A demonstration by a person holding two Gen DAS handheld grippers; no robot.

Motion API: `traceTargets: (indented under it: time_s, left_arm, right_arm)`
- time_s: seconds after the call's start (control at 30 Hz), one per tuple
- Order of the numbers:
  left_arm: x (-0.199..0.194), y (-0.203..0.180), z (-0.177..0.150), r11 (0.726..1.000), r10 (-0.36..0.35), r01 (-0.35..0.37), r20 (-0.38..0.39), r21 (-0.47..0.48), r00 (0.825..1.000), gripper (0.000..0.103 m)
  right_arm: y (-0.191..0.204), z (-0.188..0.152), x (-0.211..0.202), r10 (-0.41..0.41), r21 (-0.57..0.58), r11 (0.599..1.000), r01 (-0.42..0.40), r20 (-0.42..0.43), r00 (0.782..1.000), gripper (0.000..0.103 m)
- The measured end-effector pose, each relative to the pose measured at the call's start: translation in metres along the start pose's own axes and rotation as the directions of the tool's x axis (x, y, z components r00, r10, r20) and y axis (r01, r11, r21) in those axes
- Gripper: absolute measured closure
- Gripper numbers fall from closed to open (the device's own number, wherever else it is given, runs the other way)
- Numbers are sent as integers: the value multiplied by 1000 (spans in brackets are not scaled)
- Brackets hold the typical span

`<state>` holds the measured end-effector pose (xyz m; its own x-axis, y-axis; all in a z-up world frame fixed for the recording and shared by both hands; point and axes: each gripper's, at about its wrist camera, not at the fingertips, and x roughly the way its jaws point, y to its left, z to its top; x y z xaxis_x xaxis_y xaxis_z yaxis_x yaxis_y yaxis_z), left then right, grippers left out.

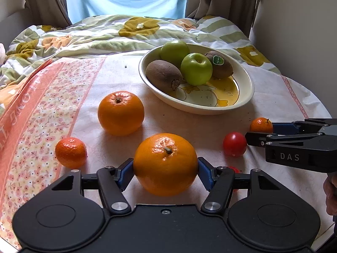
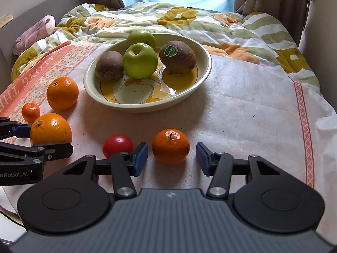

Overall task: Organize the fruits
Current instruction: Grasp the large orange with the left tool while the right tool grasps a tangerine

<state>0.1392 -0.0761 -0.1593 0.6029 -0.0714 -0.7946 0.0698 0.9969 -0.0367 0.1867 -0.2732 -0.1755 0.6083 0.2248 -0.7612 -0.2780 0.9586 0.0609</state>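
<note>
My left gripper (image 1: 165, 171) is shut on a large orange (image 1: 165, 164), its blue pads pressed on both sides; the orange also shows in the right wrist view (image 2: 50, 129). My right gripper (image 2: 171, 158) is open around a small mandarin (image 2: 171, 146), pads apart from it on both sides. A cream bowl (image 1: 246, 84) holds two green apples (image 1: 196, 69) and two kiwis (image 1: 164, 74). A second large orange (image 1: 121, 113), another small mandarin (image 1: 71, 152) and a red tomato (image 1: 234, 144) lie on the cloth.
The fruits lie on a white cloth with a pink floral border (image 1: 42, 109) spread over a bed. A flowered quilt (image 1: 126, 33) is bunched behind the bowl. A pink plush toy (image 2: 34, 33) lies at the far left. Curtains hang behind.
</note>
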Motion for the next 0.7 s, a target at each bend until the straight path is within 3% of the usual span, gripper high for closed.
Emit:
traceTargets:
  time_s: [0.13,0.7]
  left_arm:
    - [-3,3,-2,1000,9,-9,2,-6,1000,35]
    - [-34,2,2,1000,12,-11,45,-19,999,35]
  right_arm:
    - [3,1,1,-12,-10,1000,12,-8,1000,49]
    - [-2,8,-30,-15,41,999,14,15,1000,50]
